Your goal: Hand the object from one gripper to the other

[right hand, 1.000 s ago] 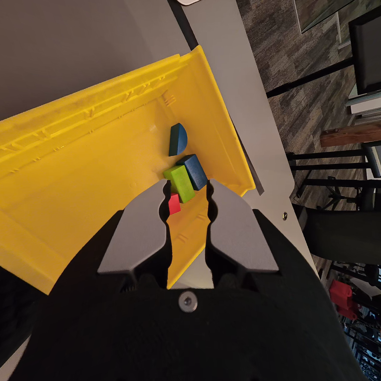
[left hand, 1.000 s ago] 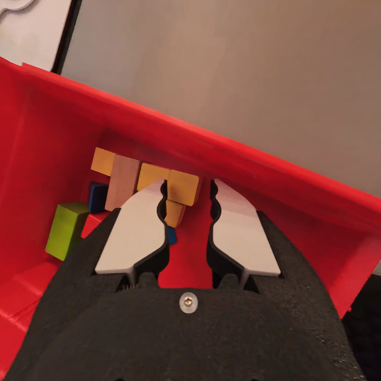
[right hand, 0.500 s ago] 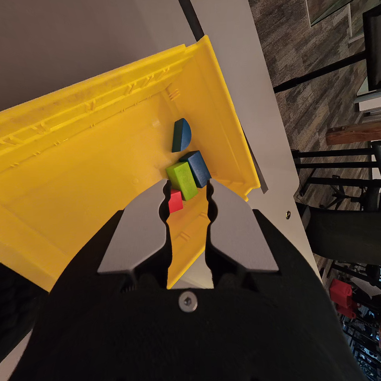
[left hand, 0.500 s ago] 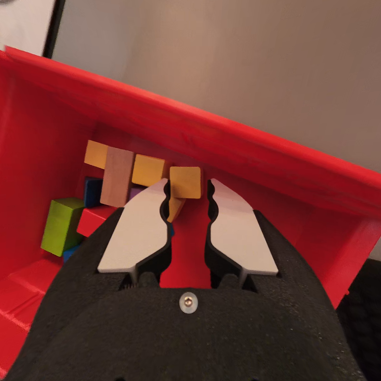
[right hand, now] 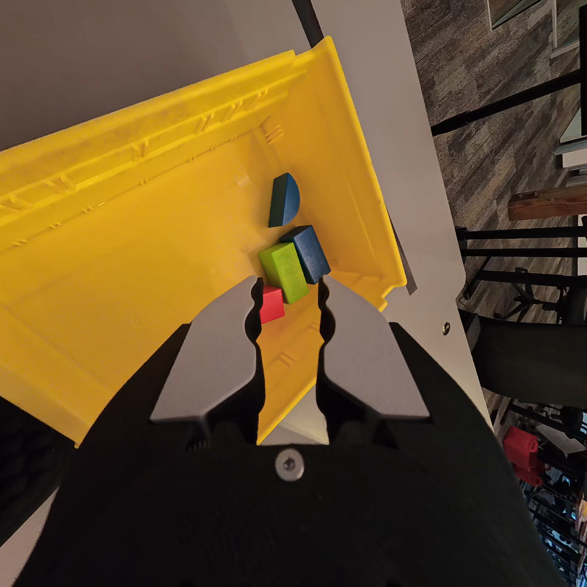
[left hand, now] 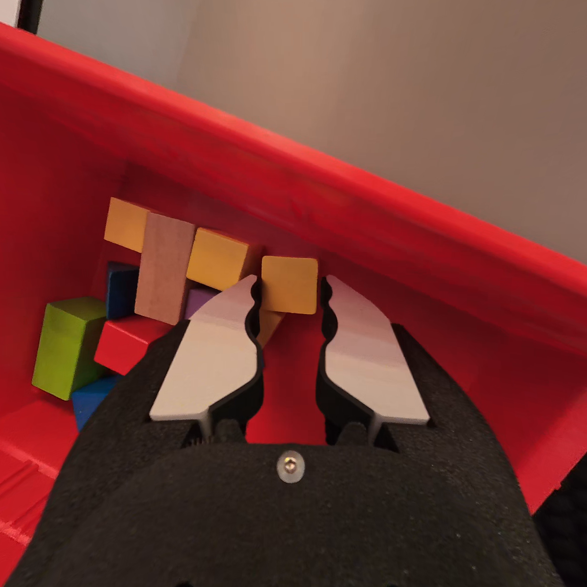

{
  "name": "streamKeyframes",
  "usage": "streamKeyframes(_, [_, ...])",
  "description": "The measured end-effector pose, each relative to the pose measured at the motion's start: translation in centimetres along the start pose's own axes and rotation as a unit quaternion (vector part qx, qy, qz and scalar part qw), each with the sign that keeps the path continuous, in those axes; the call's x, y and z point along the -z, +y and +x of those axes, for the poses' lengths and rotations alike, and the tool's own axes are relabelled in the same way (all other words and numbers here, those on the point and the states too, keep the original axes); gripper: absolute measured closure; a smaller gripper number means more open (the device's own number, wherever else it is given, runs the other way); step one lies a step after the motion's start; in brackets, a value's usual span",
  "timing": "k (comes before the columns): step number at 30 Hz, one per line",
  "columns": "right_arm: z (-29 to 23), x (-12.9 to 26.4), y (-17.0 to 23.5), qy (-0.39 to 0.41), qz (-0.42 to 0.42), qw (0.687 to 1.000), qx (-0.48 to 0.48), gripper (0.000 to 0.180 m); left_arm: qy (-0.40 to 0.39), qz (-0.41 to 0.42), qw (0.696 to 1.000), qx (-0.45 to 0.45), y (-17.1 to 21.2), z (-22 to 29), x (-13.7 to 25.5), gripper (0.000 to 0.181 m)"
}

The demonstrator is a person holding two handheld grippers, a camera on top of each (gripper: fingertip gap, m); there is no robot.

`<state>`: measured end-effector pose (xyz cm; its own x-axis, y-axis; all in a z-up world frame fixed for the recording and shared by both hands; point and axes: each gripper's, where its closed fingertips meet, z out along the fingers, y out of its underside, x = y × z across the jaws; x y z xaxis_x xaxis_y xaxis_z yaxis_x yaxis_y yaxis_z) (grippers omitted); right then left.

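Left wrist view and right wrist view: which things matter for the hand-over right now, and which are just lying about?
In play:
left gripper, open
orange block between its fingertips
right gripper, open
red bin

Lying about:
green block
brown block
yellow bin
blue half-round block

I see the orange wooden block (left hand: 289, 284) as a square, flat-faced piece with a matte finish, its near face turned squarely to my left wrist camera. It sits upright inside the red bin (left hand: 349, 219), close under the far wall, at the right end of a jumble of coloured blocks. Its left edge seems to touch the left finger, while a thin gap shows at the right finger. Whether it is lifted or resting on the block beneath, I cannot tell
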<state>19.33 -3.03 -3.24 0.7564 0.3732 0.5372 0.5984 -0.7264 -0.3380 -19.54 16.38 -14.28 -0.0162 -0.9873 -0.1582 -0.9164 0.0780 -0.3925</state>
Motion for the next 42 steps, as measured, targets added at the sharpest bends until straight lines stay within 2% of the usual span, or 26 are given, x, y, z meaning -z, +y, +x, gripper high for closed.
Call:
streamKeyframes(7, [-0.3, -0.2, 0.2, -0.008, -0.004, 1.000, 0.002, 0.145, 0.007, -0.004, 1.000, 0.000, 0.3, 0.1, 0.3, 0.147])
streamKeyframes(11, [-0.2, -0.1, 0.1, -0.004, -0.005, 1.000, 0.002, 0.145, -0.012, 0.015, 1.000, 0.010, 0.0, -0.6, 2.2, 0.147])
streamKeyframes(15, [0.3, 0.7, -1.2, 0.018, 0.015, 1.000, 0.007, 0.146, -0.043, 0.108, 0.992, 0.039, -2.1, -1.7, 7.2, 0.147])
streamKeyframes(18, [1.3, 2.7, -5.0, 0.080, 0.082, 0.993, 0.028, 0.148, -0.028, 0.221, 0.972, 0.073, -5.4, -1.3, 11.7, 0.148])
streamKeyframes(21, [0.8, 6.7, -13.0, 0.154, 0.256, 0.952, 0.063, 0.138, 0.056, 0.334, 0.933, 0.118, -9.4, 0.6, 15.6, 0.148])
streamKeyframes(24, [-4.6, 10.9, -19.8, 0.115, 0.442, 0.884, 0.102, 0.127, 0.207, 0.447, 0.856, 0.155, -13.2, 3.6, 19.5, 0.148])
streamKeyframes(26, [-7.9, 13.2, -22.3, 0.128, 0.522, 0.832, 0.140, 0.128, 0.289, 0.482, 0.810, 0.164, -14.7, 5.2, 21.1, 0.148])
streamKeyframes(28, [-9.7, 14.4, -23.8, 0.158, 0.549, 0.806, 0.157, 0.128, 0.335, 0.495, 0.786, 0.159, -15.9, 6.7, 21.7, 0.148])
streamKeyframes(32, [-12.4, 15.5, -25.1, 0.143, 0.590, 0.779, 0.157, 0.129, 0.384, 0.500, 0.761, 0.154, -17.9, 9.0, 22.0, 0.148])
streamKeyframes(37, [-13.0, 16.0, -25.6, 0.173, 0.601, 0.766, 0.150, 0.131, 0.416, 0.489, 0.750, 0.157, -18.9, 10.5, 21.6, 0.148])
streamKeyframes(42, [-13.3, 15.8, -26.0, 0.168, 0.601, 0.768, 0.143, 0.136, 0.422, 0.484, 0.752, 0.150, -19.4, 11.3, 21.2, 0.148])
